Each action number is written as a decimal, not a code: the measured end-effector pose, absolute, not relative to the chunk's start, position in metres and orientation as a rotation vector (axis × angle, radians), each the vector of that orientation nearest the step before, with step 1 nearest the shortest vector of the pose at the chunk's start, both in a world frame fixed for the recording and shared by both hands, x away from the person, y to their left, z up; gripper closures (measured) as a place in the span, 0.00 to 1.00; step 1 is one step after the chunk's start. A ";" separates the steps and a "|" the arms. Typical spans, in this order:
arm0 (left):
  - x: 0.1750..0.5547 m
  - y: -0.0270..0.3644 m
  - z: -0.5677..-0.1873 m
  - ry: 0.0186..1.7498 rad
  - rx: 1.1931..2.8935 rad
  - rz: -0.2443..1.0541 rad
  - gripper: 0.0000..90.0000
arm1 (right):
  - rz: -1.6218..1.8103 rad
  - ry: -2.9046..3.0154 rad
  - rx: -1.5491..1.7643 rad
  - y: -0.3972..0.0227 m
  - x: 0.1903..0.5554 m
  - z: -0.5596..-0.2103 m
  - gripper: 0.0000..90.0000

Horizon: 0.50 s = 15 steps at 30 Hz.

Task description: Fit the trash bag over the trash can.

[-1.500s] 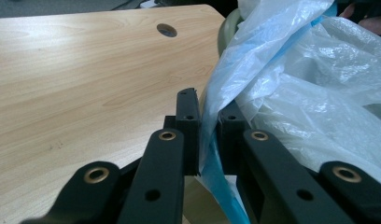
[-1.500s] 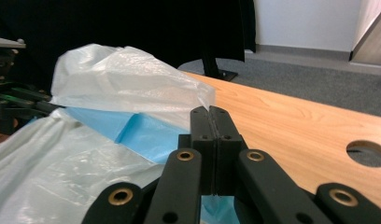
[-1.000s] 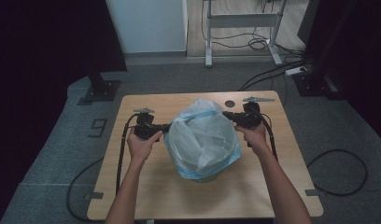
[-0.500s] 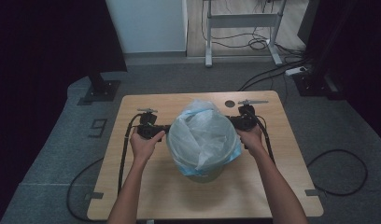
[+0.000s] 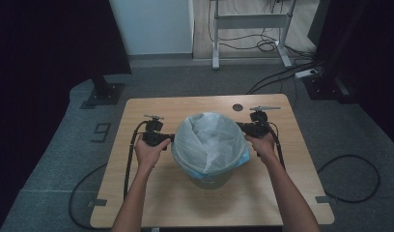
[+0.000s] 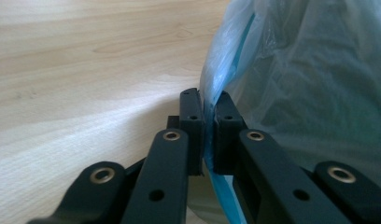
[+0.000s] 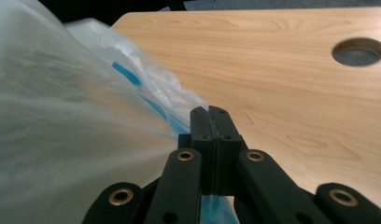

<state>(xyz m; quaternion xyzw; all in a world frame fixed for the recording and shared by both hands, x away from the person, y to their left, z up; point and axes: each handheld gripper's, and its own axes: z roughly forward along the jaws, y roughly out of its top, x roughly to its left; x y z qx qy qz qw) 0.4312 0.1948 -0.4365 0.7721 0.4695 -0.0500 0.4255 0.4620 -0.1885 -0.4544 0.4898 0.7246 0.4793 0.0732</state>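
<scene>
Thin translucent white plastic bin liner with a blue drawstring hem [image 5: 208,140] sits mid-table, draped over the mouth of a small round pale bin [image 5: 209,181], on the light wooden table [image 5: 185,203]. Left gripper [image 5: 167,139] is at the liner's left edge, right gripper [image 5: 242,127] at its right edge, so the bin mouth lies straight between the two sets of jaws and both hands are equally near it. Both point inward, toward each other. Key relation: hem is pinched on opposite sides of the rim, so the next move likely needs both edges drawn outward and down over the rim together; uneven pull could tip the bin. Left gripper view: left gripper [image 6: 206,122] has its jaws clamped on the blue hem, film sandwiched between the pads. Right gripper view: right gripper [image 7: 210,122] has its jaws pressed together with film and blue strip running into them. High view adds what those lack: liner mouth open, bin upright, table's round cable hole [image 5: 237,107] behind.
</scene>
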 end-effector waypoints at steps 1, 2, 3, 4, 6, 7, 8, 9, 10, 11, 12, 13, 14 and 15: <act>0.430 0.196 -0.437 1.167 1.929 -0.127 0.93 | 1.436 2.180 1.479 -0.192 0.461 -0.456 0.98; 0.429 0.197 -0.438 1.160 1.923 -0.128 0.93 | 1.441 2.181 1.483 -0.194 0.460 -0.457 0.98; 0.428 0.197 -0.438 1.153 1.915 -0.123 0.92 | 1.444 2.182 1.485 -0.196 0.458 -0.458 0.98; 0.426 0.198 -0.437 1.143 1.913 -0.109 0.90 | 1.453 2.178 1.484 -0.197 0.457 -0.458 0.97; 0.423 0.199 -0.435 1.130 1.904 -0.074 0.84 | 1.475 2.139 1.473 -0.200 0.454 -0.456 0.84; 0.423 0.199 -0.435 1.130 1.904 -0.074 0.81 | 1.475 2.139 1.473 -0.200 0.454 -0.456 0.84; 0.421 0.202 -0.433 1.138 1.879 -0.039 0.78 | 1.502 2.052 1.475 -0.206 0.448 -0.450 0.70; 0.420 0.204 -0.432 1.136 1.862 -0.027 0.75 | 1.525 2.011 1.476 -0.210 0.445 -0.446 0.66; 0.418 0.206 -0.430 1.132 1.848 -0.009 0.72 | 1.545 1.981 1.480 -0.214 0.441 -0.441 0.64; 0.417 0.208 -0.429 1.130 1.837 0.020 0.68 | 1.562 1.972 1.471 -0.219 0.437 -0.437 0.63; 0.415 0.210 -0.427 1.127 1.828 0.060 0.64 | 1.574 1.961 1.462 -0.223 0.434 -0.432 0.62; 0.413 0.212 -0.425 1.134 1.812 0.092 0.58 | 1.577 1.948 1.455 -0.226 0.429 -0.428 0.60; 0.412 0.214 -0.424 1.129 1.793 0.108 0.54 | 1.586 1.945 1.453 -0.230 0.426 -0.424 0.59; 0.410 0.216 -0.422 1.125 1.777 0.119 0.48 | 1.605 1.951 1.448 -0.234 0.422 -0.422 0.59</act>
